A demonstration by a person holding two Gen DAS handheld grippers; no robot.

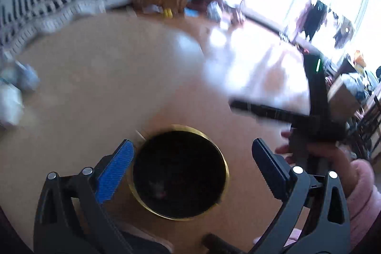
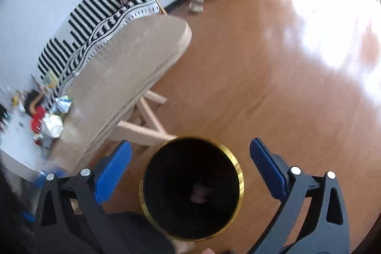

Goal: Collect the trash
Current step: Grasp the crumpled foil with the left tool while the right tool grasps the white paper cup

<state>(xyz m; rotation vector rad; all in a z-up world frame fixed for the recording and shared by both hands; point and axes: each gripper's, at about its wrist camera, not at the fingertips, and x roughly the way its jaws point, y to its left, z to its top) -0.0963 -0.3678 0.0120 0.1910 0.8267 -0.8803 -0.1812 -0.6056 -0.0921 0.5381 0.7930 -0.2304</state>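
Observation:
A round black bin with a gold rim (image 1: 185,127) stands on the wooden floor right below me. My left gripper (image 1: 191,143) hangs over it, open, with nothing between its blue pads. In the right wrist view the same bin's rim (image 2: 240,182) lies under my right gripper (image 2: 190,142), which is also open and holds nothing. A small pinkish scrap (image 2: 200,194) lies at the bottom of the bin. More crumpled trash (image 2: 50,120), red, white and silvery, is heaped on the beige table (image 2: 123,68) at the left. A blurred pale pile of trash (image 1: 14,89) shows at the left edge.
A hand in a pink sleeve (image 1: 364,182) holds the other gripper's dark body (image 1: 316,99) at the right. A black-and-white striped cloth (image 2: 90,23) lies behind the table. The table's wooden legs (image 2: 147,120) stand close to the bin. Sunlit floor (image 2: 321,35) stretches away.

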